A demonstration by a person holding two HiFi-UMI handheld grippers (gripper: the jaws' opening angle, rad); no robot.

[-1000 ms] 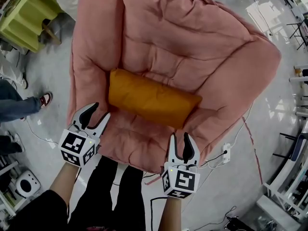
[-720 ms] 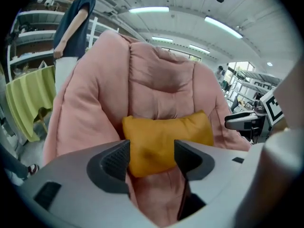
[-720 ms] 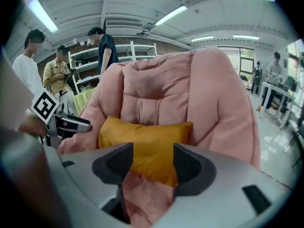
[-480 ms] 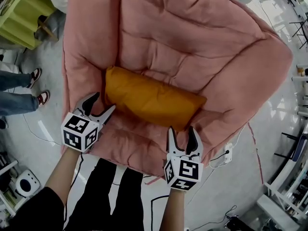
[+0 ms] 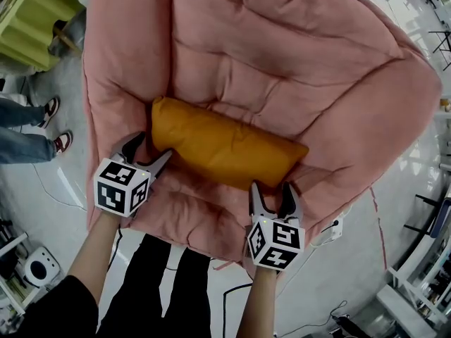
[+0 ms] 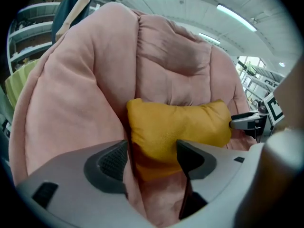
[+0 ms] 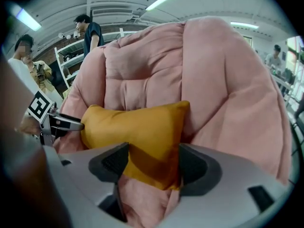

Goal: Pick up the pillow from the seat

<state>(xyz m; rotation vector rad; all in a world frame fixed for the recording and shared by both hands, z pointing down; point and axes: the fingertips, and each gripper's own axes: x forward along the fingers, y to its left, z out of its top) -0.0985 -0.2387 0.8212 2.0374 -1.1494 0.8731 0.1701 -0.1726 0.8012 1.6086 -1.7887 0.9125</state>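
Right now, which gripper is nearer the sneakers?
Left. Left gripper sits just right of the sneakers; right gripper is beyond, at the pillow's far end. Both jaws opening, pillow between them.

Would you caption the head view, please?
Left gripper and right gripper, jaws opening, flank orange fabric pillow on pink padded seat.

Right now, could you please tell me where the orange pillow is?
The orange pillow lies crosswise at the centre of the head view, on the seat of the pink armchair, tucked against its backrest.
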